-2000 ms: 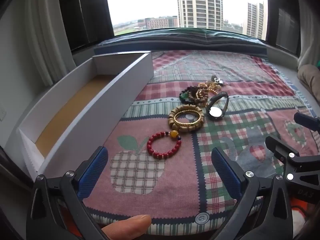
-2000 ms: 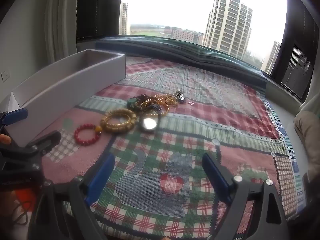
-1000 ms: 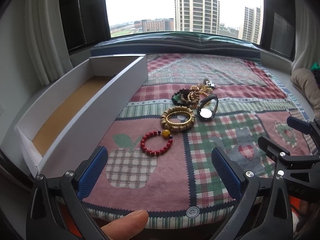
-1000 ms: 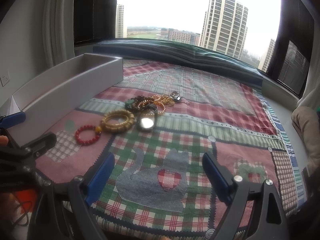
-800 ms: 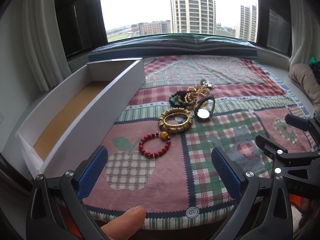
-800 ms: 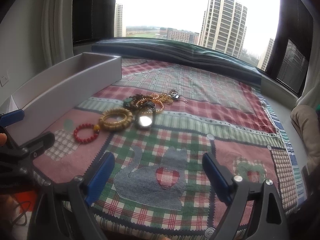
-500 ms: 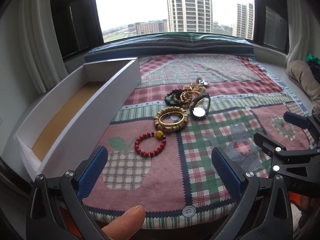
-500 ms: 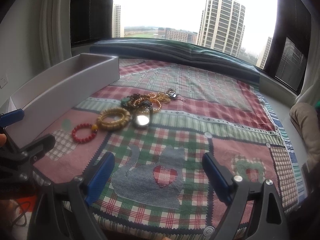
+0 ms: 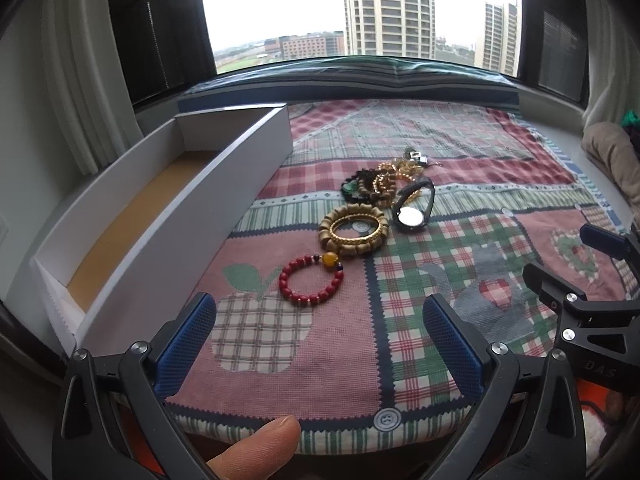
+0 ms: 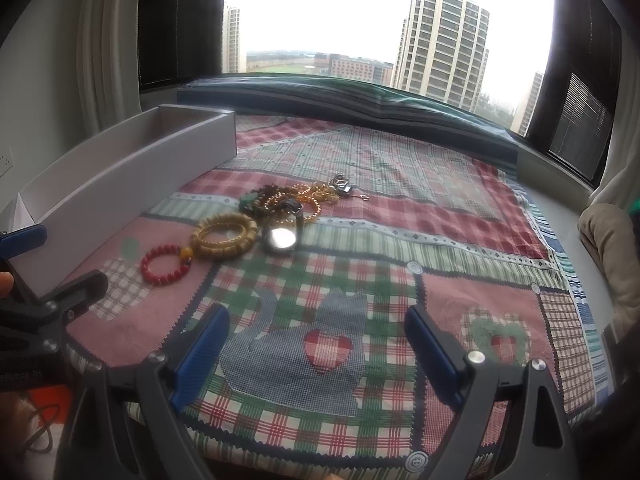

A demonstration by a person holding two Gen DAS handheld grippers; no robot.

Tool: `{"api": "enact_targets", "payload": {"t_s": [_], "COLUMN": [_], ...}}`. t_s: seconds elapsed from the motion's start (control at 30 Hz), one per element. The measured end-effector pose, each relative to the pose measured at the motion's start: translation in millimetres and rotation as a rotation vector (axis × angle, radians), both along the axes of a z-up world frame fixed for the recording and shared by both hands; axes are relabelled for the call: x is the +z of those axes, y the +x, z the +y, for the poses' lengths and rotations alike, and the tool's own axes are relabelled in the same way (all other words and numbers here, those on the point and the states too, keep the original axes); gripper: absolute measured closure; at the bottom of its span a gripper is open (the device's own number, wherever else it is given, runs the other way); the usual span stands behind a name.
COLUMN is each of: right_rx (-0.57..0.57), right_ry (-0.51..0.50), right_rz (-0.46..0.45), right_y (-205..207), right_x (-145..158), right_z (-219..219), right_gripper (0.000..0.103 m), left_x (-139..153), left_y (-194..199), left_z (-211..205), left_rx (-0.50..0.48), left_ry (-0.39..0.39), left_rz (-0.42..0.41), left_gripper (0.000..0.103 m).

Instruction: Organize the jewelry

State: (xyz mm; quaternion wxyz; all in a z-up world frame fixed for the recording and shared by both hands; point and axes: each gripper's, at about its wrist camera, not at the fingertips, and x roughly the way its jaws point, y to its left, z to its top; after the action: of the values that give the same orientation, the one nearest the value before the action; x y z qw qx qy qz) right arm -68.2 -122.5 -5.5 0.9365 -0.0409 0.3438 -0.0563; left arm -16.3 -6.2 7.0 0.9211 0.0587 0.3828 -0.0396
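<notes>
Both tongs are hovering at the quilt's point(image 9: 256, 344) near edge: the left gripper point(image 9: 320, 344) and right gripper point(image 10: 316, 352) are gaping wide, holding nothing. Just beyond is lying the red bead bracelet point(image 9: 311, 280), probably light, limp and slippery; pinching across one side of its loop looks best. Behind it are sitting the wooden bangle point(image 9: 354, 230), the watch point(image 9: 412, 210) and tangled chains point(image 9: 384, 182). The white box point(image 9: 168, 236) is waiting alongside.

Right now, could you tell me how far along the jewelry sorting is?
Nothing looks done: the white box holds nothing visible. Neither open gripper, left or right, holds anything. The red bead bracelet, wooden bangle, watch and tangled pile remain on the quilt.
</notes>
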Motion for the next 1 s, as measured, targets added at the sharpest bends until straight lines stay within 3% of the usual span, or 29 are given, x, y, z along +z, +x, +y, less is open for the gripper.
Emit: {"api": "enact_targets", "payload": {"t_s": [1.0], "right_rx": [0.018], "right_ry": [0.001], "right_rz": [0.005], "right_y": [4.0], "right_x": [-1.3], "right_z": [4.7], "right_gripper": [0.012], "left_x": [-7.7], "left_y": [3.8], "left_z": [3.4], "left_rx": [0.031], "left_ry": [0.017], "left_rz": [0.020], "left_gripper": [0.000]}}
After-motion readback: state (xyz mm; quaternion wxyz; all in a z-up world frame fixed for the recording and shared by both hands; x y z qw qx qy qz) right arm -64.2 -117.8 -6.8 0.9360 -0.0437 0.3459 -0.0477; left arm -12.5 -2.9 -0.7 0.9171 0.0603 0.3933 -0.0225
